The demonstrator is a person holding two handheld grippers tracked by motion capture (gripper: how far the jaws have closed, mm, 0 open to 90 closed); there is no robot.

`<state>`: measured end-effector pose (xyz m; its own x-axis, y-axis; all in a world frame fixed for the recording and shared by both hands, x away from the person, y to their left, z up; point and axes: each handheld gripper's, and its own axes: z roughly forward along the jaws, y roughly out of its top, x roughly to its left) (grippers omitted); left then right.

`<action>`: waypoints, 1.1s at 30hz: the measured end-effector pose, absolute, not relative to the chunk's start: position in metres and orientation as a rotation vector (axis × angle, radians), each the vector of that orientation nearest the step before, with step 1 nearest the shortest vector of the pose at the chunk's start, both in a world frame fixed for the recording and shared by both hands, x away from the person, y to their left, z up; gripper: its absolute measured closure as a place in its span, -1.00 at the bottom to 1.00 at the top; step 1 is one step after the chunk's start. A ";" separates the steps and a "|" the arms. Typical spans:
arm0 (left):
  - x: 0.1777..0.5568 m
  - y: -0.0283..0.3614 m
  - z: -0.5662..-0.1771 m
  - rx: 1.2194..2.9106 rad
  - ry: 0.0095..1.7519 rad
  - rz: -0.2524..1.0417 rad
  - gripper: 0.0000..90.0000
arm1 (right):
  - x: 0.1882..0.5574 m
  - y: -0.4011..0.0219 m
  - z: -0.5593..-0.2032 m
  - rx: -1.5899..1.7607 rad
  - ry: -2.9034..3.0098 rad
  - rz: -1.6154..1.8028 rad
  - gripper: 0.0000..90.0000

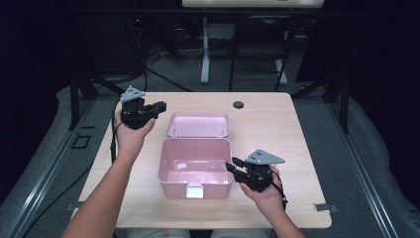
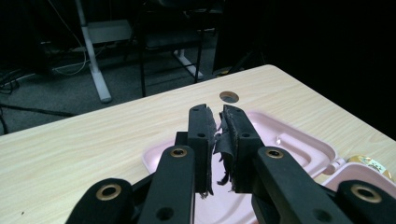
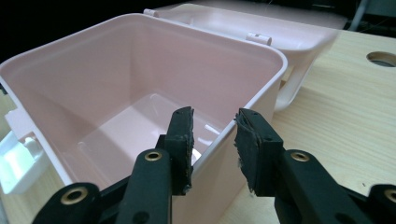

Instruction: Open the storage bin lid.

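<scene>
We see an open pink box [image 1: 195,168] on the desk [image 1: 267,129]. The right gripper [image 1: 236,166] has its jaws apart, straddling the box's right wall. The left gripper [image 1: 162,105], jaws together and empty, hovers beside the box's flipped-back lid [image 1: 198,124].

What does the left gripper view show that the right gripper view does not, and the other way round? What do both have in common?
Left gripper view: the left gripper, jaws shut with nothing between them, plus the grey floor and a white desk leg beyond the table. Right gripper view: the right gripper, jaws open astride a wall of the pink box, the box's bare inside and its white latch. Both: the open lid lying flat, the round hole and the wooden table.
</scene>
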<state>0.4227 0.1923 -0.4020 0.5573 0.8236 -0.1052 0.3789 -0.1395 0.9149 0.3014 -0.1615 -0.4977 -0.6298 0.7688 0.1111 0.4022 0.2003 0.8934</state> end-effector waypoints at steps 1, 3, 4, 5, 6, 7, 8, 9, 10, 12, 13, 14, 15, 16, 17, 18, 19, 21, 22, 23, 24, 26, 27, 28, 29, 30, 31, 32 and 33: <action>0.423 0.193 -0.403 1.745 1.003 0.528 0.81 | 0.302 -0.161 -0.498 1.095 2.136 1.417 0.48; 0.421 0.194 -0.405 1.743 1.004 0.524 0.79 | 0.302 -0.160 -0.498 1.096 2.130 1.419 0.50; 0.421 0.194 -0.406 1.746 1.006 0.524 0.78 | 0.302 -0.160 -0.498 1.095 2.129 1.413 0.51; 0.420 0.195 -0.407 1.745 1.006 0.521 0.76 | 0.302 -0.160 -0.498 1.095 2.129 1.412 0.51; 0.419 0.195 -0.408 1.746 1.008 0.519 0.74 | 0.303 -0.160 -0.499 1.096 2.127 1.415 0.51; 0.418 0.196 -0.409 1.750 1.010 0.512 0.72 | 0.302 -0.160 -0.499 1.098 2.127 1.416 0.51; 0.417 0.197 -0.410 1.752 1.009 0.509 0.69 | 0.302 -0.160 -0.499 1.104 2.125 1.416 0.50; 0.416 0.198 -0.412 1.761 1.015 0.502 0.65 | 0.302 -0.160 -0.499 1.105 2.131 1.413 0.48; 0.414 0.198 -0.413 1.759 1.013 0.500 0.61 | 0.302 -0.159 -0.499 1.105 2.128 1.413 0.49; 0.409 0.201 -0.417 1.764 1.014 0.484 0.56 | 0.302 -0.159 -0.499 1.108 2.126 1.410 0.49; 0.408 0.202 -0.419 1.768 1.012 0.479 0.53 | 0.302 -0.159 -0.499 1.114 2.127 1.410 0.48; 0.404 0.203 -0.422 1.772 1.014 0.476 0.51 | 0.301 -0.159 -0.499 1.115 2.125 1.411 0.48; 0.402 0.205 -0.426 1.769 1.014 0.473 0.50 | 0.301 -0.159 -0.499 1.117 2.123 1.412 0.48; 0.400 0.206 -0.428 1.775 1.019 0.467 0.49 | 0.301 -0.159 -0.499 1.119 2.122 1.413 0.45; 0.396 0.207 -0.432 1.786 1.022 0.464 0.47 | 0.302 -0.159 -0.500 1.119 2.129 1.409 0.43; 0.394 0.208 -0.435 1.784 1.022 0.460 0.47 | 0.301 -0.158 -0.500 1.118 2.129 1.409 0.42; 0.391 0.209 -0.439 1.799 1.024 0.453 0.47 | 0.301 -0.158 -0.500 1.120 2.127 1.408 0.42; 0.386 0.211 -0.445 1.804 1.026 0.446 0.47 | 0.301 -0.158 -0.500 1.120 2.128 1.406 0.42; 0.385 0.212 -0.447 1.802 1.029 0.446 0.47 | 0.301 -0.158 -0.500 1.118 2.129 1.405 0.42; 0.383 0.212 -0.449 1.804 1.029 0.441 0.47 | 0.301 -0.158 -0.500 1.119 2.127 1.406 0.42; 0.380 0.212 -0.451 1.812 1.028 0.438 0.47 | 0.301 -0.158 -0.500 1.121 2.128 1.406 0.42; 0.377 0.212 -0.454 1.811 1.025 0.436 0.46 | 0.301 -0.158 -0.500 1.120 2.126 1.406 0.42; 0.374 0.213 -0.456 1.813 1.023 0.432 0.46 | 0.301 -0.158 -0.500 1.122 2.126 1.406 0.42; 0.373 0.213 -0.457 1.816 1.025 0.427 0.46 | 0.301 -0.158 -0.500 1.121 2.125 1.407 0.42; 0.370 0.213 -0.459 1.818 1.024 0.422 0.46 | 0.301 -0.158 -0.500 1.122 2.125 1.408 0.42; 0.369 0.213 -0.461 1.820 1.026 0.416 0.45 | 0.301 -0.158 -0.501 1.122 2.124 1.409 0.42; 0.366 0.214 -0.463 1.826 1.027 0.411 0.45 | 0.301 -0.158 -0.501 1.122 2.124 1.409 0.42; 0.365 0.214 -0.464 1.826 1.031 0.407 0.45 | 0.301 -0.158 -0.501 1.122 2.124 1.409 0.42; 0.363 0.215 -0.467 1.829 1.035 0.402 0.45 | 0.301 -0.158 -0.501 1.120 2.125 1.409 0.42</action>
<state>0.3629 0.2146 -0.4666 0.5854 0.7947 -0.1603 0.4781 -0.1788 0.8599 0.3009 -0.1585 -0.5006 -0.6236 0.7713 0.1275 0.4177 0.1908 0.8883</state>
